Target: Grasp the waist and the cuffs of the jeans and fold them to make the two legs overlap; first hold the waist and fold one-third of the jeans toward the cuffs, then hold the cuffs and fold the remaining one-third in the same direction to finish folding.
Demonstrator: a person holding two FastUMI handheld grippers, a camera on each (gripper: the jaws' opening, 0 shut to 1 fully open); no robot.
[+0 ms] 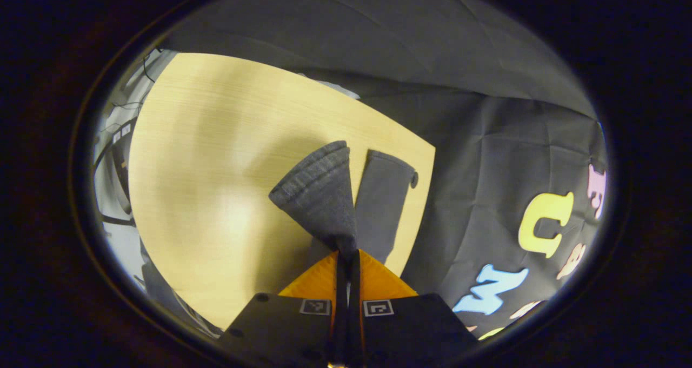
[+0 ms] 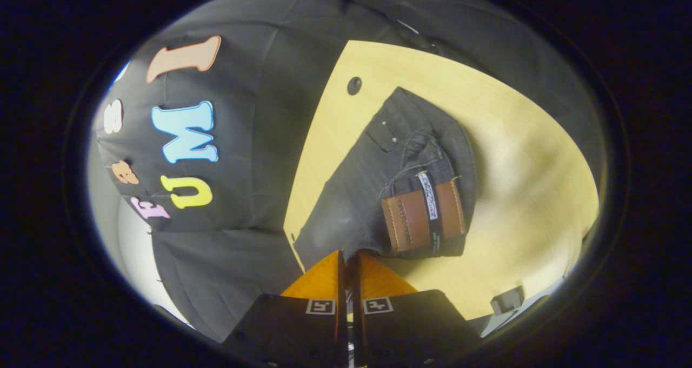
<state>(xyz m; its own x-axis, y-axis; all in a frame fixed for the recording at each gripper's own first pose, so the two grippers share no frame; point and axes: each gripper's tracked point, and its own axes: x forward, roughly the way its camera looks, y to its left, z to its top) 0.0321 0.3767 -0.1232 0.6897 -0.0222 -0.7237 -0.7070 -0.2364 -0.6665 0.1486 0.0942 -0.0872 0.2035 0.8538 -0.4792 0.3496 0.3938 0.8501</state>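
Jeans (image 2: 378,195) pinched by both claws over table (image 1: 216,141).

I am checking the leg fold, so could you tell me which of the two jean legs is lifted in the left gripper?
The nearer, ribbed-looking leg, pinched by the left gripper; the other leg lies flat on the table.

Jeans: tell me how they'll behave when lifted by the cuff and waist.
Likely floppy: in the left gripper view the lifted leg of the jeans fans out from the left gripper. Probably fairly heavy: thick denim and a leather patch at the waist, near the right gripper. Unlikely to slip from a pinch.
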